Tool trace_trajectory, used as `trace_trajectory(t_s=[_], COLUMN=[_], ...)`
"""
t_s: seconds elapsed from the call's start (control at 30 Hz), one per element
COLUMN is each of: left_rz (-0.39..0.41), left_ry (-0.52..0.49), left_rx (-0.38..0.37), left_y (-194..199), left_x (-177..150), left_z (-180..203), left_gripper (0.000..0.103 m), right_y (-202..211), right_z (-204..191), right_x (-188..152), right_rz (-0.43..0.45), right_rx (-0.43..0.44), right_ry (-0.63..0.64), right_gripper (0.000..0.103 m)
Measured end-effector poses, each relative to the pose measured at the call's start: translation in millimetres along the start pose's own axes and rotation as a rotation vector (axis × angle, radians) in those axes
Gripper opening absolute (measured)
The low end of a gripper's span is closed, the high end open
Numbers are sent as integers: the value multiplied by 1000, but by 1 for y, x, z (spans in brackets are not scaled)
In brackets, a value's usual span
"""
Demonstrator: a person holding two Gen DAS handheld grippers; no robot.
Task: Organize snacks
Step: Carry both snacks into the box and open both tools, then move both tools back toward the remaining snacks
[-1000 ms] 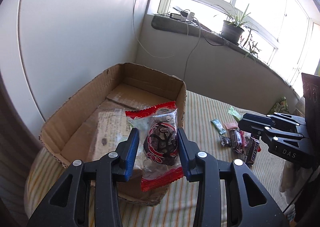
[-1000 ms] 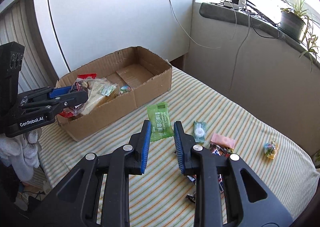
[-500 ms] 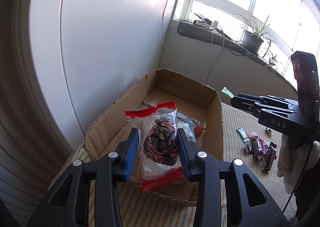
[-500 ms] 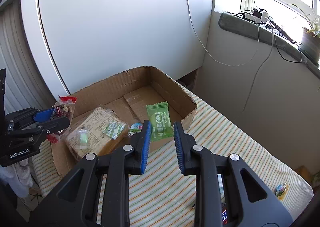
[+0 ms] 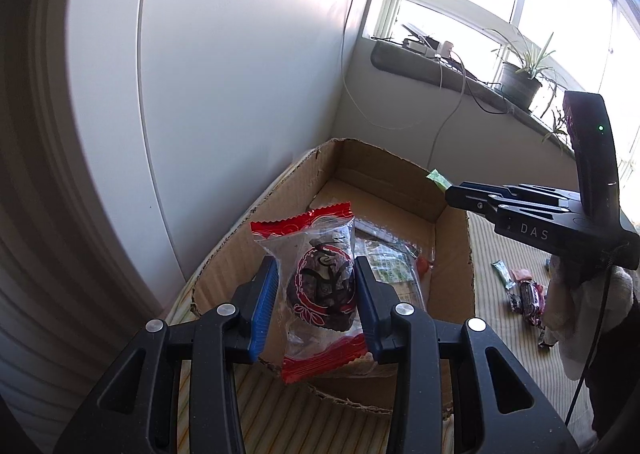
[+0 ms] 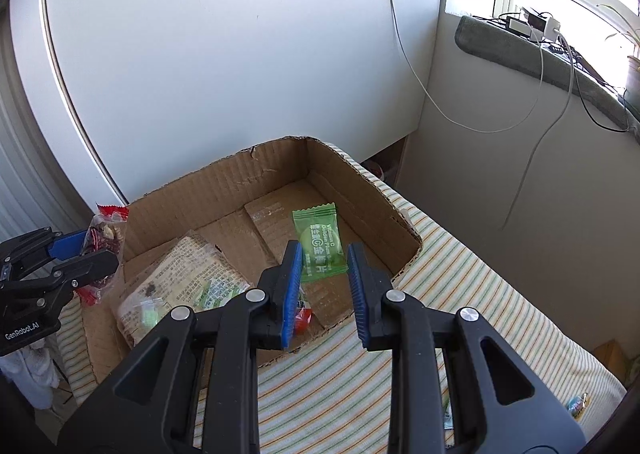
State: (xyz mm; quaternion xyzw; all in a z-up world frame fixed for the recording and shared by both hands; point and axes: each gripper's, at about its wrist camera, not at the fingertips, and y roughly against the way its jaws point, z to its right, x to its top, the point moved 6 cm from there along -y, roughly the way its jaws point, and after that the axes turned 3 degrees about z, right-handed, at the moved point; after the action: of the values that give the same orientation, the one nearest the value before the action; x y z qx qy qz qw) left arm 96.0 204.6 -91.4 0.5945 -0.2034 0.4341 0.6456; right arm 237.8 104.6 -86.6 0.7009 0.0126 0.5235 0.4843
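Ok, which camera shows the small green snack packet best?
Right wrist view: the small green snack packet faces the camera, print readable, between the right gripper fingers above the cardboard box. Left wrist view shows only its green tip beyond that gripper.

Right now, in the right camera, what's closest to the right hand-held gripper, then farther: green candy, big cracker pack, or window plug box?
1. Green candy: gripped in the right hand-held gripper.
2. Big cracker pack: left, inside the cardboard box.
3. Window plug box: far upper right, on the sill.
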Motion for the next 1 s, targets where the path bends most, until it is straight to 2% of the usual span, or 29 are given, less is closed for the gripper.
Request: trace_trajectory(t_s=[0.3,0.4,0.43,0.47,0.5,0.53,0.67,0.83,1.0], left_rz=[-2,4,5,6,8,11,17,23,31], left_ry=[0,0,-1,1,3,4,5,4,-2], left_rx=[2,3,3,4,5,4,2,-5,-14], left_y=[-2,-1,-1,-1,0,1,2,5,10], left_x=[1,2,2,3,3,4,4,4,5], left_z=[1,1,1,2,2,2,1,4,10], left_gripper=[38,45,46,52,56,56,56,56,56], right_y=[-6,-6,-6,-5,-5,-3,4,14,27], right_z=[-3,-3,-3,-3,-2,-2,0,4,10], right_x=[2,3,4,4,4,4,6,5,4], right_rz=[-4,-2,-1,-1,2,11,31,42,52], right_rx=[4,2,-1,-8,-14,-17,-25,-35,-50], right_ry=[10,9,9,9,9,10,6,0,-11], right_gripper=[25,27,32,39,56,65,71,83,87])
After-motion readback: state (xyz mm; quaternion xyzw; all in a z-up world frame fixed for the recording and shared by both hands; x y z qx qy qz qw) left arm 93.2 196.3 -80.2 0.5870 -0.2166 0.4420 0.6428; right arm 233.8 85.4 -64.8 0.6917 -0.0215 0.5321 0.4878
